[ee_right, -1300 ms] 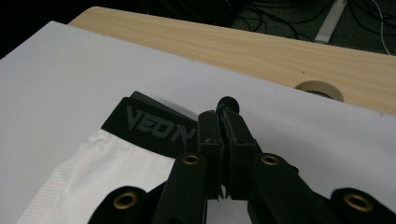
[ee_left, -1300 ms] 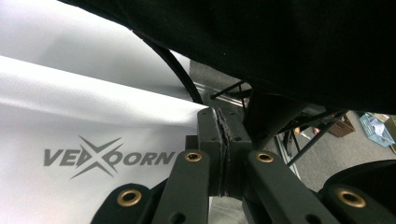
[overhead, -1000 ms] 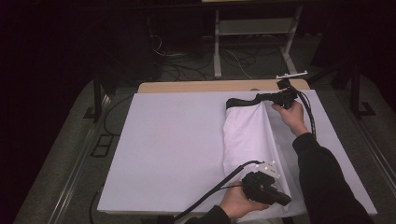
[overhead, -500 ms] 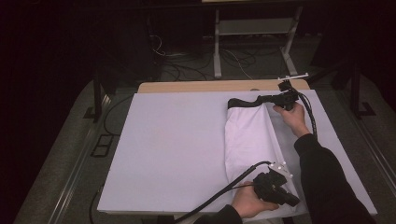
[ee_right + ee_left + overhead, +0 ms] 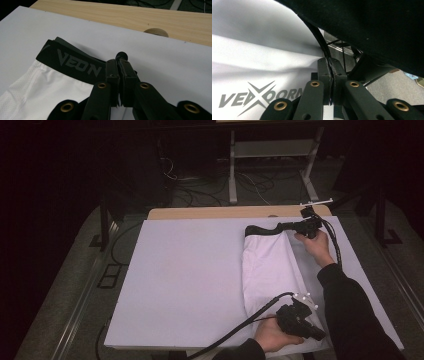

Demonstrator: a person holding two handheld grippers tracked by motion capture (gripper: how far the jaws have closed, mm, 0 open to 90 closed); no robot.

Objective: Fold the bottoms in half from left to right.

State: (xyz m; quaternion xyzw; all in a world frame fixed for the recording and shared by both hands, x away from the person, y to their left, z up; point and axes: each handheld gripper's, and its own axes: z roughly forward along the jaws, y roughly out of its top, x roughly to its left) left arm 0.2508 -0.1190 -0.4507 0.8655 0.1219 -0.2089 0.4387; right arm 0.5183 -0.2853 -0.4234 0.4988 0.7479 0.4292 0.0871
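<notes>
A pair of white shorts with a black waistband lies folded lengthwise on the right part of the white worktop, with the waistband at the far end. The right tool is clamped on the right end of the waistband, its jaws pressed together on the black band. The left tool is at the near end, with its jaws closed on the white hem beside a grey printed logo.

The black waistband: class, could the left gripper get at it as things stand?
Probably not yet: the left gripper is shut on the white shorts at the near hem, while the waistband lies at the far end, pinched by the right gripper.
</notes>
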